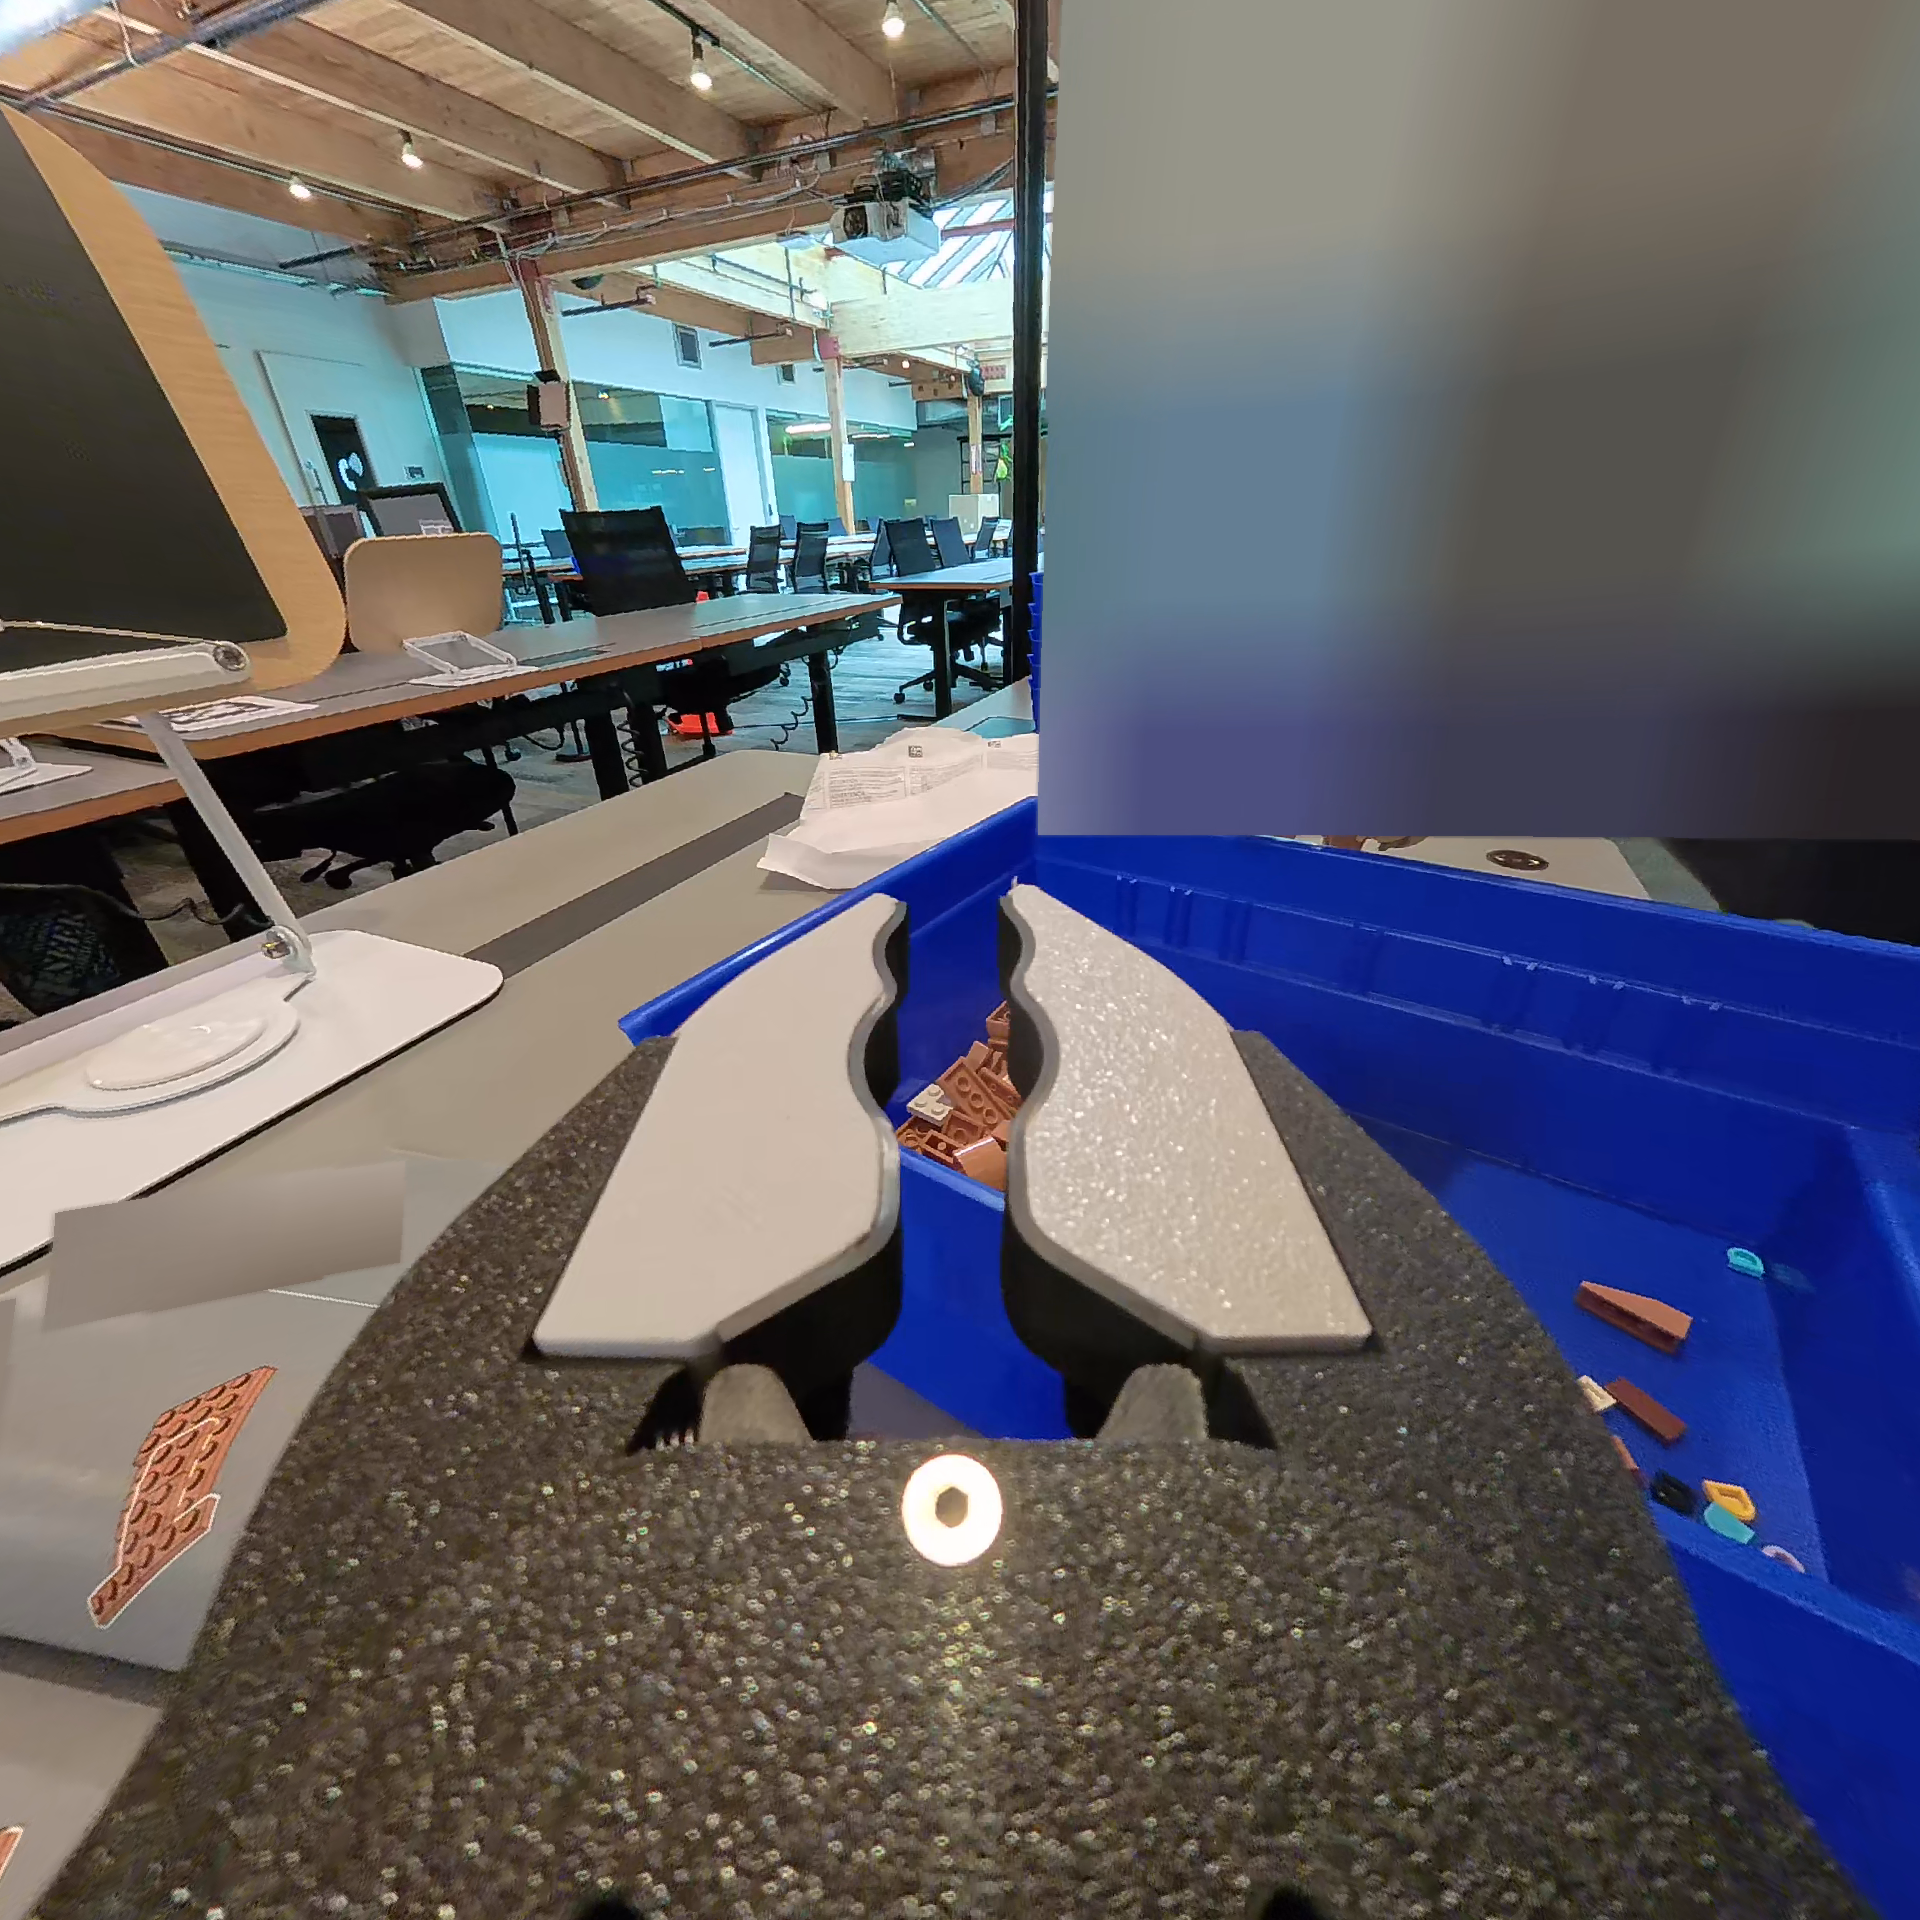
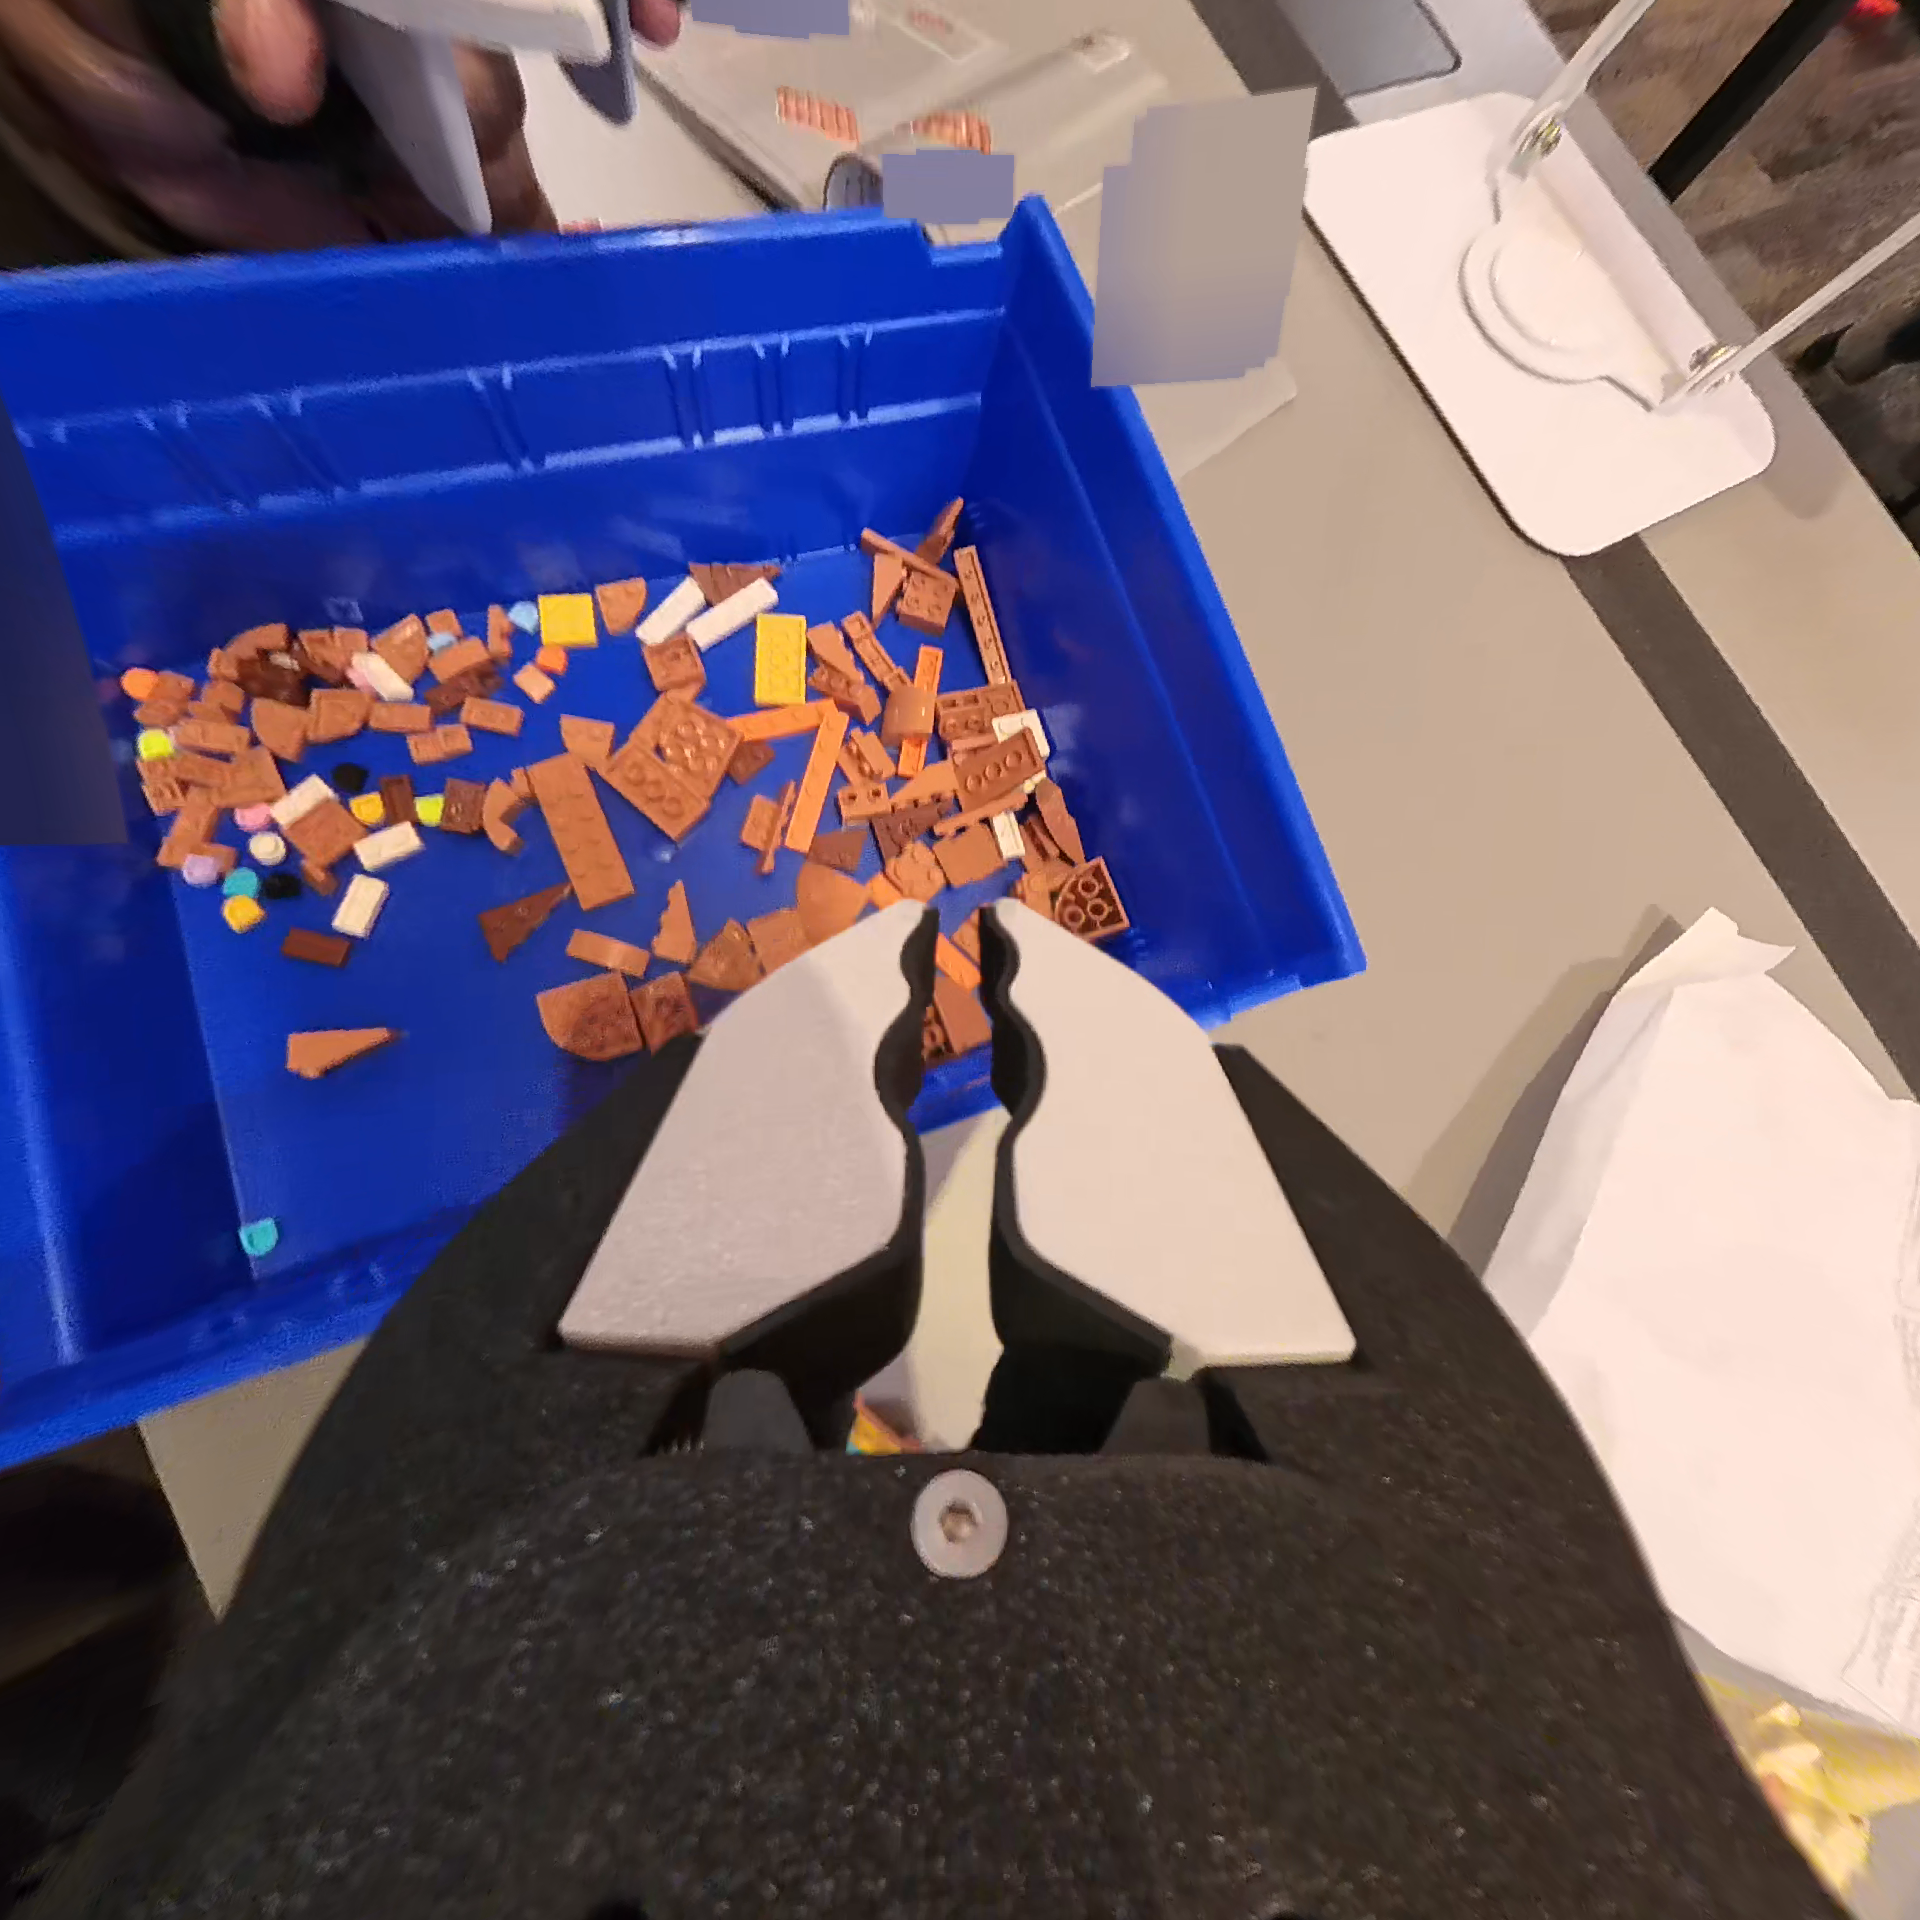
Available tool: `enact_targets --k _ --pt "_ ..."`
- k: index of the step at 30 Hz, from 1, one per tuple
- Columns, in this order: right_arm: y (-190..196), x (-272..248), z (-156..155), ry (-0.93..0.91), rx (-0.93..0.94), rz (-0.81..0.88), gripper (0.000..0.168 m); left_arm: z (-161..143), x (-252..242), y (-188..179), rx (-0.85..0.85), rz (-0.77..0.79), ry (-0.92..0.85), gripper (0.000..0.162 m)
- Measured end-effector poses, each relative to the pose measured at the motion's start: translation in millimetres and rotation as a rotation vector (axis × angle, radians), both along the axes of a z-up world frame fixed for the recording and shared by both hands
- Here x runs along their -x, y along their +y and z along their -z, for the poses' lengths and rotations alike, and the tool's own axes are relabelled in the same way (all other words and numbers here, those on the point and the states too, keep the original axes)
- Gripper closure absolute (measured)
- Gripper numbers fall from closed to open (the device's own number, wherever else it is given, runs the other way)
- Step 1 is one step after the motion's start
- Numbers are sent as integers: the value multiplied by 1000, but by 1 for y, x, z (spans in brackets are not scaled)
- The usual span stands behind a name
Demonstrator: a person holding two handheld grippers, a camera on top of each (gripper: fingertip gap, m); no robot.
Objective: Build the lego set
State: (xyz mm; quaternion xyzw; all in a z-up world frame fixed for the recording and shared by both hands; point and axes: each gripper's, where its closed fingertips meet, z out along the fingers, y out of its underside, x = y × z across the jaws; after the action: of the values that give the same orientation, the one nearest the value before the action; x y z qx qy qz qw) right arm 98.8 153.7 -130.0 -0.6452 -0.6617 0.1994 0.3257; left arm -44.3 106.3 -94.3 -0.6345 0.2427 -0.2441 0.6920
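Above, a blue bin [image 2: 1122, 644] on a grey desk [image 2: 1455, 831] holds loose, mostly brown bricks [image 2: 675, 769]. Both the left gripper [image 1: 951, 914] and the right gripper [image 2: 954, 920] hover over it, each with jaws narrowly parted and holding nothing. A white stand [image 1: 312, 997] and white paper [image 2: 1714, 1299] flank the bin. Beyond lie office desks, black chairs [image 1: 623, 561] and a timber-beamed ceiling [image 1: 520, 104].

Counted one blue bin [image 2: 1091, 582], holding too many brown lego pieces [image 2: 675, 764] to number, two yellow plates [image 2: 779, 657], about seven white bricks [image 2: 730, 612]. Saw two grippers, one white stand [image 2: 1621, 436], one white paper bag [image 2: 1714, 1299].
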Motion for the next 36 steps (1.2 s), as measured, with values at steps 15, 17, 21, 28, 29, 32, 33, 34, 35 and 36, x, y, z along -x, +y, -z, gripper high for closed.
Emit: enact_targets --k 15,17,21,28,29,32,33,34,35,36 --pt "-3 12 61 -865 -64 -666 159 -3 1 -1 -32 -17 21 147" --pt "-1 15 63 -862 -58 -659 159 -6 3 -2 -37 -19 13 147" --pt "2 18 64 -832 -58 -625 158 -10 5 -3 -43 -18 -8 147" --pt "4 20 64 -804 -67 -600 155 -11 6 -3 -47 -28 -9 148" --pt "4 20 64 -804 -66 -600 155 -11 7 -2 -47 -30 -8 147" --pt "4 20 66 -806 -64 -604 155 -10 8 -1 -45 -34 -9 147" --pt "4 20 66 -807 -64 -606 155 -9 8 -1 -43 -34 -9 147" --pt "4 20 67 -809 -66 -607 154 -9 8 -1 -42 -34 -9 148" --pt "4 20 67 -811 -67 -608 154 -9 8 -1 -41 -33 -9 148" --pt "3 20 67 -811 -65 -610 154 -9 8 -1 -40 -32 -9 148"
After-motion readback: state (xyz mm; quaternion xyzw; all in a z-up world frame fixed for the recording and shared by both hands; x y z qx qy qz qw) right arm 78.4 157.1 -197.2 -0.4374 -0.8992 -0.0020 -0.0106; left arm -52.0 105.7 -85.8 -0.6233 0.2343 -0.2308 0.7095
